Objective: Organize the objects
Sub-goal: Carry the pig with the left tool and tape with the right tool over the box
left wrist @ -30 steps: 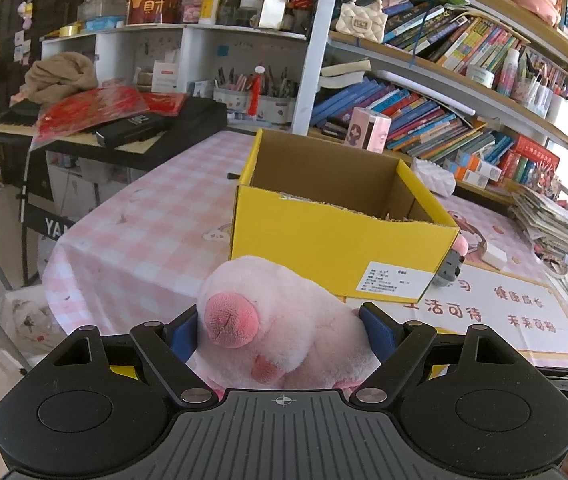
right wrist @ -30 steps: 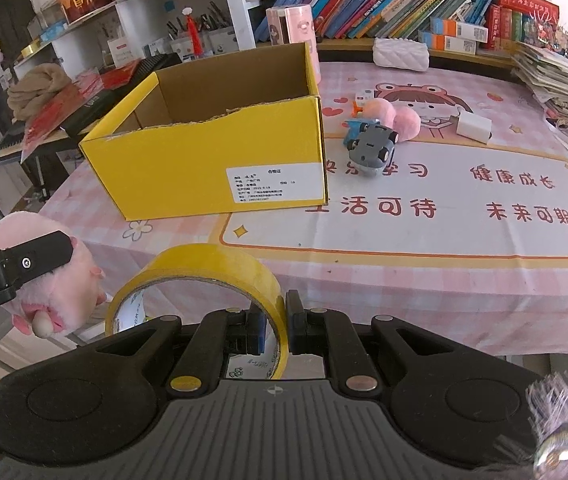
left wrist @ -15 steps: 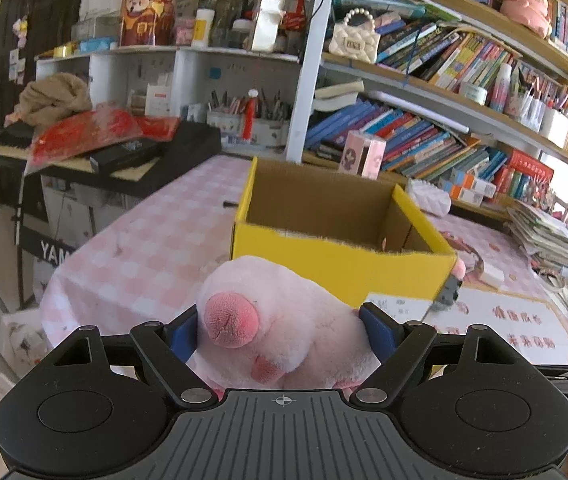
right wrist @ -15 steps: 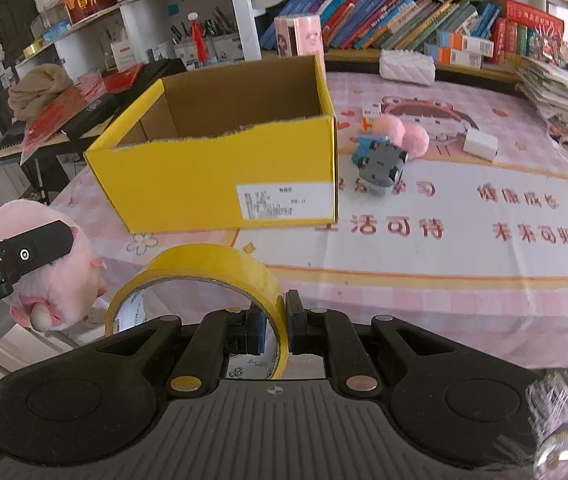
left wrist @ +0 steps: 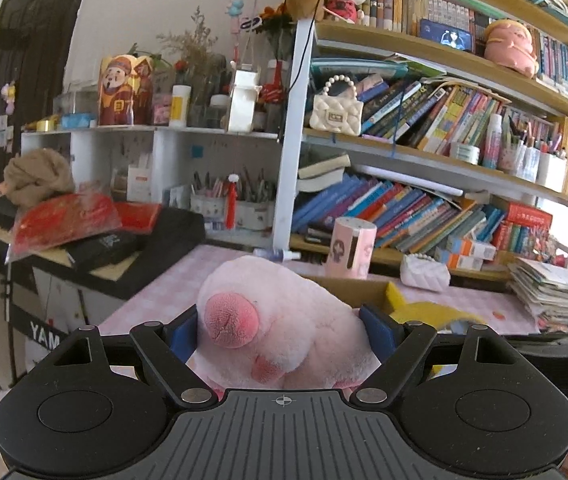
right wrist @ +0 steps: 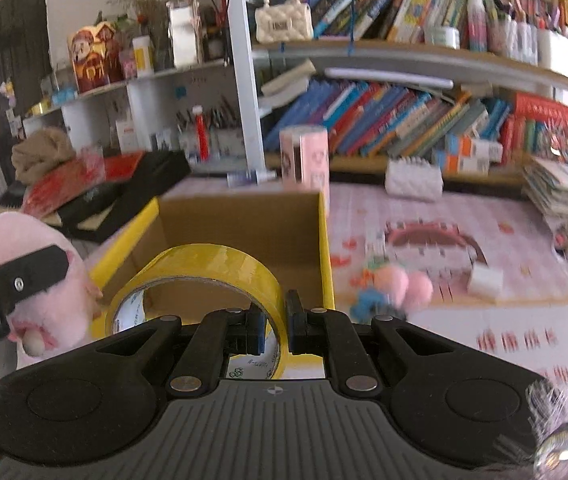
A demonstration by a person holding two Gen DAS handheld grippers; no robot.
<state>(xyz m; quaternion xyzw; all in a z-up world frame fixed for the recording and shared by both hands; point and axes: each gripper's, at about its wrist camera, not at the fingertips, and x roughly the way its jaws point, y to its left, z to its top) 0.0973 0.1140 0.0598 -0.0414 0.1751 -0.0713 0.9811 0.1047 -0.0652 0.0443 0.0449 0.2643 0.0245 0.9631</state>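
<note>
Lifting both loads up toward the open yellow cardboard box [right wrist: 243,240], I am carrying the soft pink plush pig [left wrist: 279,320] in the wide-spread left gripper [left wrist: 284,330] and pinching the yellow tape roll [right wrist: 203,276] in the closed right gripper [right wrist: 275,326], nearing the drop

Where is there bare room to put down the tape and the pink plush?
Free: the floor of the yellow box looks bare, and so does the mat right of it. Crowded: the small toys by the box's right wall, and the paper stack at the far right.
</note>
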